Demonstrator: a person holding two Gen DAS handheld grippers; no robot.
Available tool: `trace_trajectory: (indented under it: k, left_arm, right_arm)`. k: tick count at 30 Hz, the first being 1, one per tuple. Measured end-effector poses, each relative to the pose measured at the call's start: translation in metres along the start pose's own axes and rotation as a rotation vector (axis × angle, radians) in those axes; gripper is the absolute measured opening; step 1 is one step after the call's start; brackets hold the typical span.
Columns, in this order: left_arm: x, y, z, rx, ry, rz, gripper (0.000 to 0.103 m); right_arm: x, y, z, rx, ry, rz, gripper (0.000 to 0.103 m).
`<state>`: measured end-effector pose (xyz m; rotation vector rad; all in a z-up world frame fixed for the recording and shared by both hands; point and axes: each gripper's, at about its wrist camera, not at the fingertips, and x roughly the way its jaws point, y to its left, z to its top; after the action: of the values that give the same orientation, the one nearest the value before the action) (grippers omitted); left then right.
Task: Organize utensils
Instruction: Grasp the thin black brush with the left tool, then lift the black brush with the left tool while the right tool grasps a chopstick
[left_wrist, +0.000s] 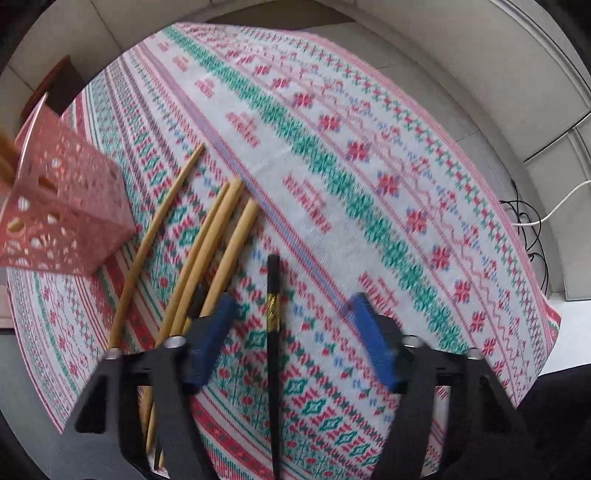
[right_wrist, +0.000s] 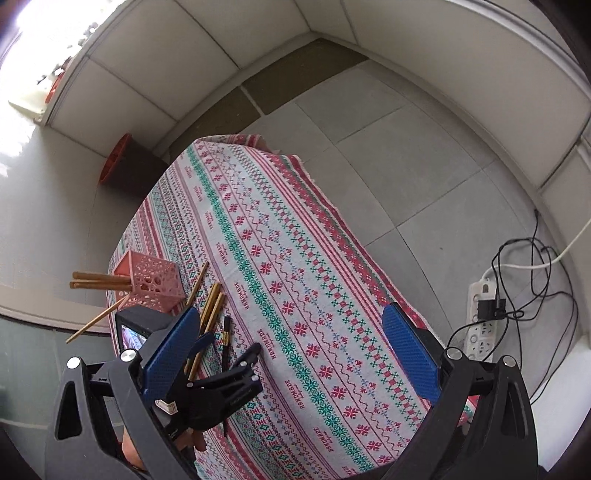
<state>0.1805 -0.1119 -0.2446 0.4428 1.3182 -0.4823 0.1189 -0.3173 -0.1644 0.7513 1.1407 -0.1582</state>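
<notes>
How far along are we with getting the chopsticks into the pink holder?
Partly done. A few wooden chopsticks already stick out of the pink holder. In hand: nothing. The left gripper is open, straddling the black chopstick on the tablecloth, apparently next to be picked. The right gripper is open and empty. Left: that black one plus the loose wooden chopsticks beside the holder.

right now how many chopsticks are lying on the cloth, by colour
bamboo chopsticks: 4 lying on the tablecloth, beside the pink holder
black chopsticks: 1 clearly seen, between the open fingers of the left gripper; a second dark one may lie under the bamboo, too hidden to tell
total: 5
</notes>
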Motion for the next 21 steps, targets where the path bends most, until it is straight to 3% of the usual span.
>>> trace_trajectory:
  k: [1, 3, 10, 15, 18, 20, 21]
  left_arm:
    - [-0.002, -0.002, 0.004, 0.005, -0.005, -0.015, 0.024]
    - [-0.003, -0.005, 0.009, 0.008, -0.007, -0.012, 0.008]
    - [-0.017, 0.008, -0.032, 0.014, -0.036, 0.01, 0.006]
    - [-0.062, 0.029, -0.066, 0.003, -0.102, 0.026, 0.006]
    - [-0.097, 0.05, -0.088, -0.049, -0.172, 0.018, 0.006]
    - [-0.12, 0.057, -0.102, -0.079, -0.216, 0.02, 0.006]
    - [-0.125, 0.057, -0.108, -0.087, -0.229, 0.019, 0.006]
  right_arm:
    - [0.004, -0.004, 0.002, 0.02, 0.01, -0.001, 0.096]
    - [0.01, -0.007, 0.003, 0.041, 0.027, -0.011, 0.096]
    - [0.049, 0.01, -0.009, 0.018, 0.106, -0.043, 0.096]
    - [0.09, 0.039, -0.026, 0.022, 0.165, -0.032, 0.092]
    - [0.114, 0.054, -0.034, 0.051, 0.196, -0.015, 0.077]
    - [0.126, 0.064, -0.039, 0.064, 0.193, -0.011, 0.061]
    - [0.132, 0.071, -0.042, 0.065, 0.179, -0.013, 0.058]
